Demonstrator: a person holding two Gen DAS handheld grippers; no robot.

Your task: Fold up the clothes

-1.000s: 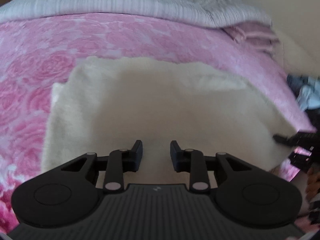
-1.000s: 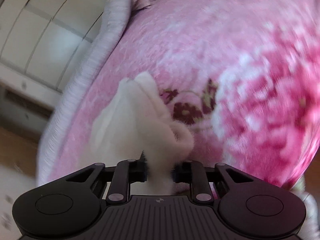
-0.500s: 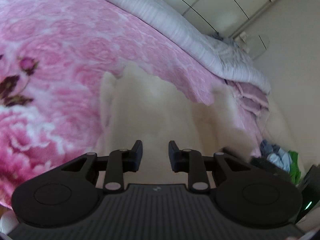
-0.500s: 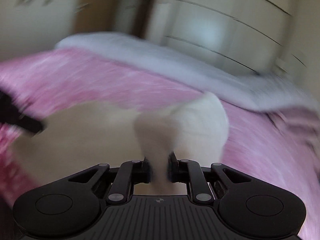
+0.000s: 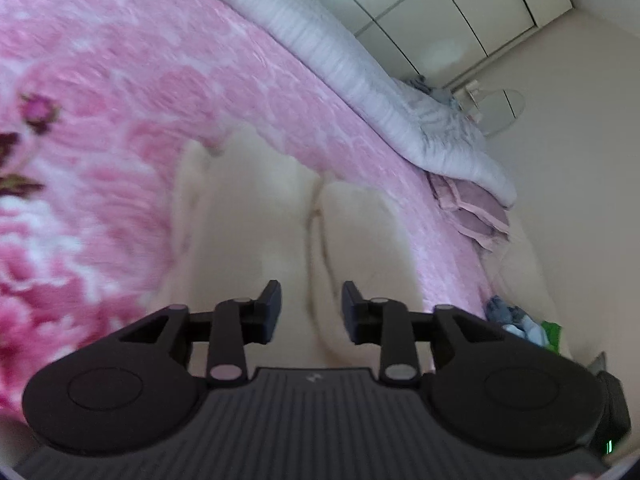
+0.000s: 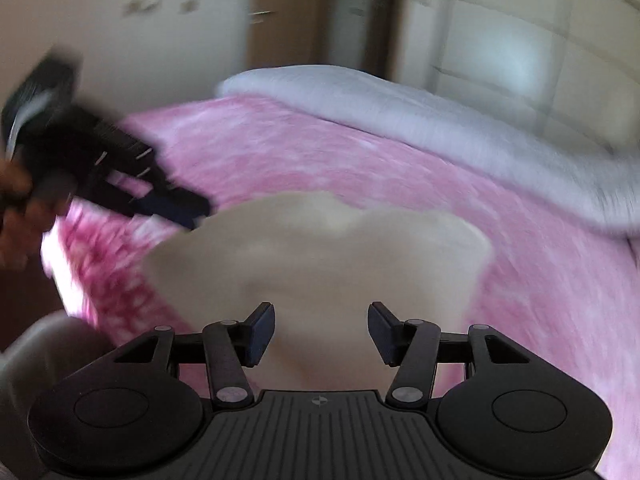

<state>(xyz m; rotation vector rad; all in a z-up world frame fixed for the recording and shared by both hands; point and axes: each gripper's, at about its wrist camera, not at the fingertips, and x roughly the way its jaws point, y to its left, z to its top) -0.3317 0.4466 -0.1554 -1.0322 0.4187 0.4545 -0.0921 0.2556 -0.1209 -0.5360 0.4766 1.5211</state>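
A bed (image 5: pixel 120 80) under a pink rose-patterned blanket, a pale grey quilt (image 5: pixel 340 64) along its far edge — beyond it white wardrobe doors (image 5: pixel 460 4), cream walls (image 5: pixel 580 140) and a brown door (image 6: pixel 288 20).

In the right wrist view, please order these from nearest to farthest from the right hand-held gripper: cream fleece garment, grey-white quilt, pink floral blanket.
1. Cream fleece garment, directly ahead of the right hand-held gripper.
2. Pink floral blanket, around and beyond it.
3. Grey-white quilt, far edge.
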